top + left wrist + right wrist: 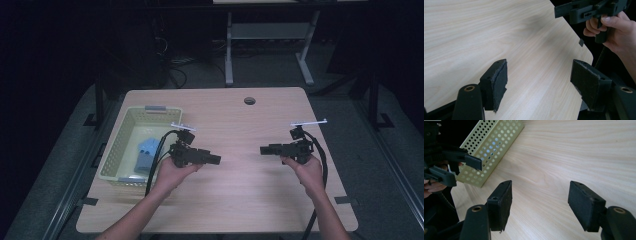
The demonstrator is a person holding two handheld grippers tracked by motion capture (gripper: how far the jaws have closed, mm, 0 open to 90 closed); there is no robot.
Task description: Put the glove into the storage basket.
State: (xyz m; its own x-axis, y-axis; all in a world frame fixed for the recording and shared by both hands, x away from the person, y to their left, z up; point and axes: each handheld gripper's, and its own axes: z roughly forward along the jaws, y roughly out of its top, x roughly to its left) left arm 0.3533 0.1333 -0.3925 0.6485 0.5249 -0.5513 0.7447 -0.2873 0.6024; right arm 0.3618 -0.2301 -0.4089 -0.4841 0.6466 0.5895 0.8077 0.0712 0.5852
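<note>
High view overhead; claw views low, facing across table (240, 185).

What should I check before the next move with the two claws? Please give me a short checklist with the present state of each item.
1. Left claw is open with nothing between its pads: ok.
2. Right claw is open with nothing between its pads: ok.
3. The two claws point at each other over the table with a gap of bare wood between them: ok.
4. Yellow-green basket stands at the table's left side, right beside the left hand: ok.
5. Blue thing lies inside the basket; what it is: cannot tell.
6. Cable of the left claw runs along the basket's rim; whether it would snag: cannot tell.
</note>
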